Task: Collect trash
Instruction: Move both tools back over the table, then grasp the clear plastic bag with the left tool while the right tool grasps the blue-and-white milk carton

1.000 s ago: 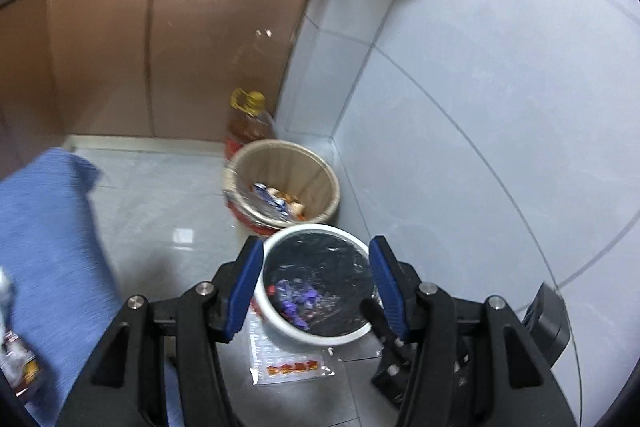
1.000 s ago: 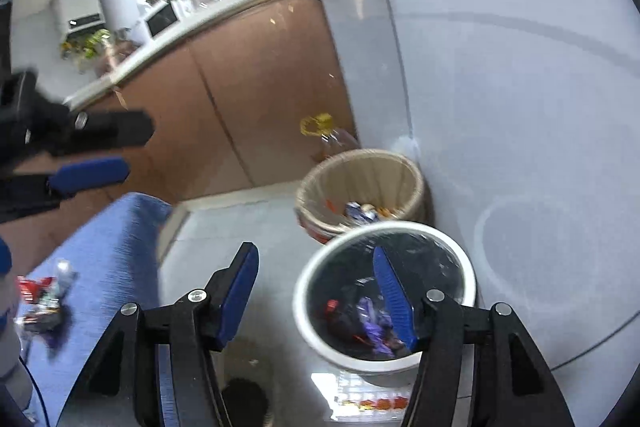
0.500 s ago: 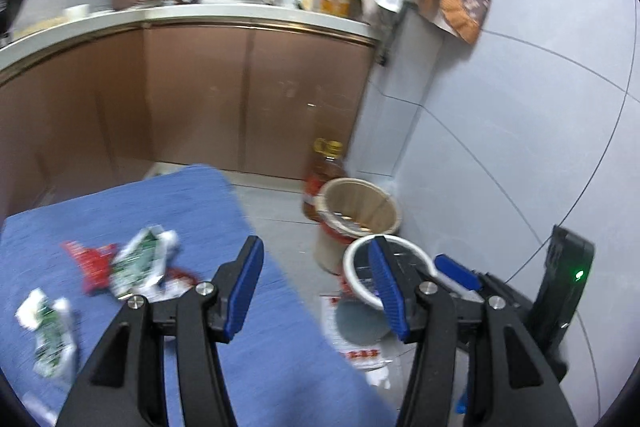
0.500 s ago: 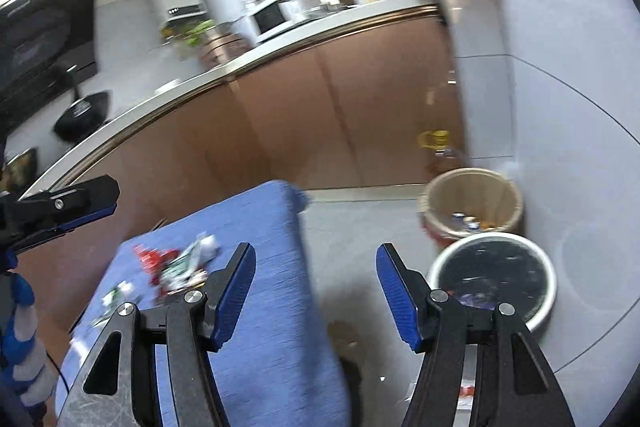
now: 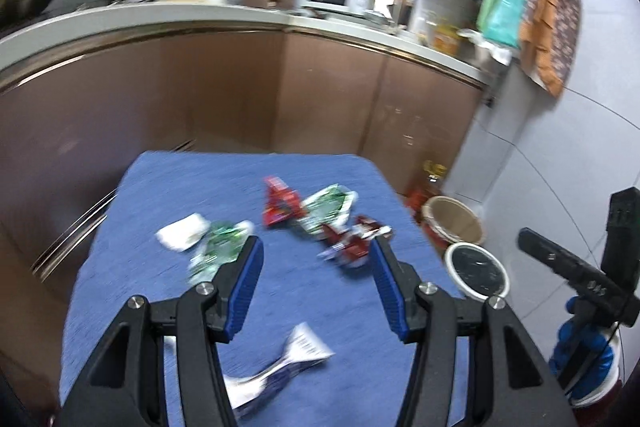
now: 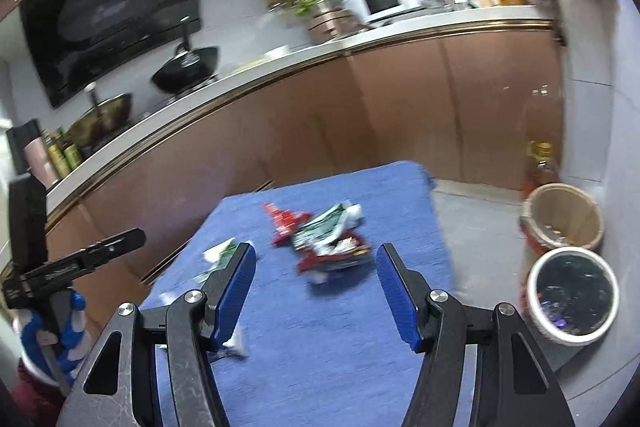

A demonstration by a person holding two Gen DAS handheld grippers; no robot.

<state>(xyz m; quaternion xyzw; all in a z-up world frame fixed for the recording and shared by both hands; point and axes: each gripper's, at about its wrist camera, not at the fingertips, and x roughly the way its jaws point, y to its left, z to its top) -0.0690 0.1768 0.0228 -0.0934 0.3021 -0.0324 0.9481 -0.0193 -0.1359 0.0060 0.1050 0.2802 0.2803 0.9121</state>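
On blue cloth: the blue-covered table (image 5: 168, 187) is carrying all the trash, wrappers scattered mid-surface to near edge.
Bins: white-rimmed bin w/ black liner (image 6: 573, 297) is sitting on the floor just right of the table, tan basket (image 6: 564, 215) right behind it; both already holding scraps.
Left gripper (image 5: 316, 285): hovering over the table, jaws spread wide, nothing between them.
Right gripper (image 6: 316, 289): hanging over the table's near part, jaws likewise spread, empty.
Red/green pile (image 5: 326, 217): crumpled foil-type packets lying overlapped in a heap, mid-table, toward the bin side.
Green wrapper + white wad (image 5: 204, 239): lying to the left, just beside the left gripper's left finger (image 5: 242, 287) in view.
White/blue wrapper (image 5: 286, 363): lying flat nearest the left gripper, blurred.
Handling (judgement): all looking v. light, thin, soft, prob. slick film; nothing fragile. Flat pieces are prob. going to slide on cloth, so pinching a raised crease or bunched edge seems best; overlapped ones may be lifting together.
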